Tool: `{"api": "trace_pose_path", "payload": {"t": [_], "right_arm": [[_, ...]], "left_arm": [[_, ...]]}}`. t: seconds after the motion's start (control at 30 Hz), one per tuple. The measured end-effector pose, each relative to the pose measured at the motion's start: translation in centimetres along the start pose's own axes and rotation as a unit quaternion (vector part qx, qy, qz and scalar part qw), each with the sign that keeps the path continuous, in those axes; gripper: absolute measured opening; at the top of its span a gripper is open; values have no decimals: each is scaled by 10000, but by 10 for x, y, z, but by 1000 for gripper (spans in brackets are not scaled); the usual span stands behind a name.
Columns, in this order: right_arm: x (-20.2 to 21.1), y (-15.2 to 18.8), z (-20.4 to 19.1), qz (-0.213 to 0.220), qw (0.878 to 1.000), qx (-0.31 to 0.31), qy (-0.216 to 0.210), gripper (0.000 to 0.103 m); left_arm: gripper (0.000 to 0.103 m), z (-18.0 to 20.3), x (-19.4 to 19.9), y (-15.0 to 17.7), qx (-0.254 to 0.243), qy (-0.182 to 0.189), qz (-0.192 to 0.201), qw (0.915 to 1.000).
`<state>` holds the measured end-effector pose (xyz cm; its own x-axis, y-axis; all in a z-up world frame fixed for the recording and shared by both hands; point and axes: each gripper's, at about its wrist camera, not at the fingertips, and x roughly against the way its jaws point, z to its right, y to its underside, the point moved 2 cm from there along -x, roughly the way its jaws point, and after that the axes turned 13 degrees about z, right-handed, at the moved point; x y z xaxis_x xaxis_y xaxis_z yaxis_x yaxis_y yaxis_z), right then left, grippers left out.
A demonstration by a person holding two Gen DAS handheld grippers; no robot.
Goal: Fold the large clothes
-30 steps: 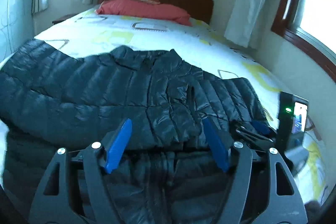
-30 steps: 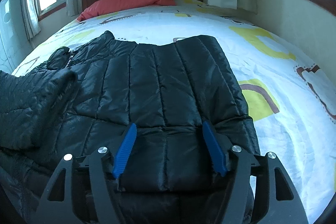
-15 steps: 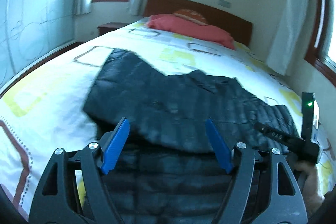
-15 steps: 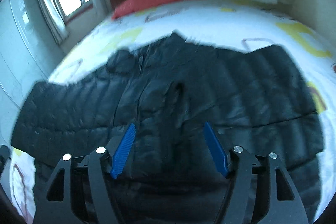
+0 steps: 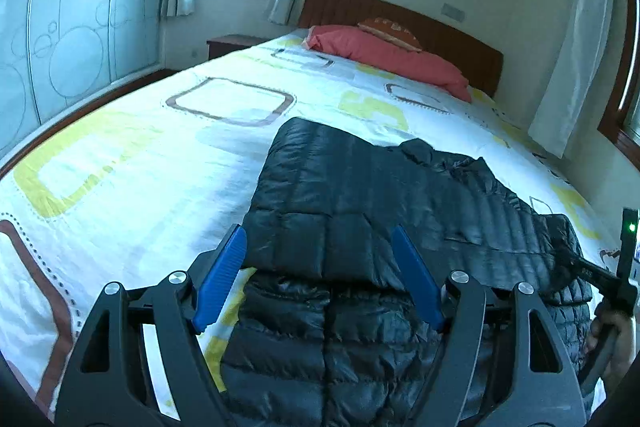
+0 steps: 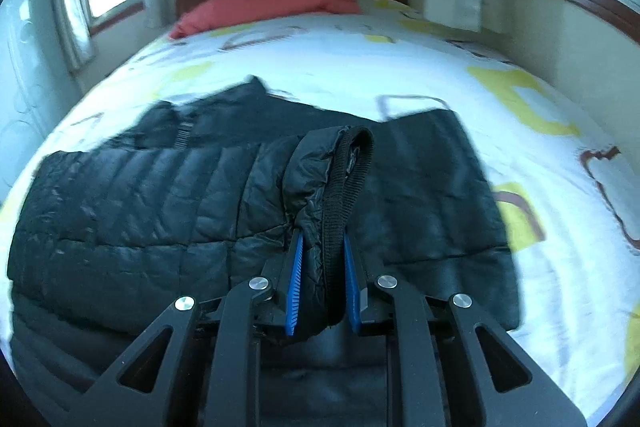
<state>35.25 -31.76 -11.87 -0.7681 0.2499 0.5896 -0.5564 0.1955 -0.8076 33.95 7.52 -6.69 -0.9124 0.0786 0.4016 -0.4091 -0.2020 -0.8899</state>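
Observation:
A black quilted puffer jacket (image 5: 360,187) lies spread on the bed, with one part folded over its body. My left gripper (image 5: 316,233) hovers open above the jacket's near left edge, with nothing pressed between its blue pads. In the right wrist view the jacket (image 6: 140,207) fills the middle. My right gripper (image 6: 322,237) is closing, and its pads press on the sleeve's ribbed cuff (image 6: 340,163), which stands up between them. A hand (image 5: 612,327) holding the right gripper shows at the far right of the left wrist view.
The bed has a white sheet (image 5: 140,167) printed with yellow and brown squares. A red pillow (image 5: 384,55) lies against the wooden headboard (image 5: 440,27). A wardrobe (image 5: 60,27) lines the left wall, and a nightstand (image 5: 232,43) stands beyond it. Curtained windows are on both sides.
My right gripper went from open above the jacket to closed on the sleeve cuff, which now stands raised. My left gripper swung left to the jacket's left edge and stayed open.

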Motion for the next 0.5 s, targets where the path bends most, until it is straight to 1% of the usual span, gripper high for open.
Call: {"api": "trace_pose_path", "payload": {"t": [0.07,0.13,0.17,0.23,0.3,0.33,0.37,0.4,0.47,0.5], "right_arm": [[-9,7,11,-143,9999,-22,79,19],[-17,13,15,-249,9996,-114,22,22],[-18,14,18,-280,9994,-180,-14,27],[-13,11,21,-335,9991,-252,-21,34],[0,2,22,-136,9993,-338,26,52],[9,-7,20,104,9993,-345,108,54],[13,-13,17,234,9992,-305,138,55],[15,-21,10,341,9991,-232,75,55],[9,-30,-3,390,9991,-131,-89,55],[3,-32,-9,335,9993,-100,-161,55]], "left_arm": [[75,3,-9,3,-40,1,-87,10000],[75,6,-20,6,-108,7,-203,9997],[75,9,-27,8,-153,9,-278,9995],[75,11,-37,8,-254,-2,-374,9990],[75,14,-47,3,-374,-6,-403,9985],[75,15,-50,1,-402,-13,-391,9984],[75,17,-56,-4,-432,-16,-371,9984],[75,19,-60,-7,-451,-13,-364,9983],[75,23,-74,-13,-512,-21,-368,9980],[75,26,-83,-15,-570,-31,-387,9976]]}}
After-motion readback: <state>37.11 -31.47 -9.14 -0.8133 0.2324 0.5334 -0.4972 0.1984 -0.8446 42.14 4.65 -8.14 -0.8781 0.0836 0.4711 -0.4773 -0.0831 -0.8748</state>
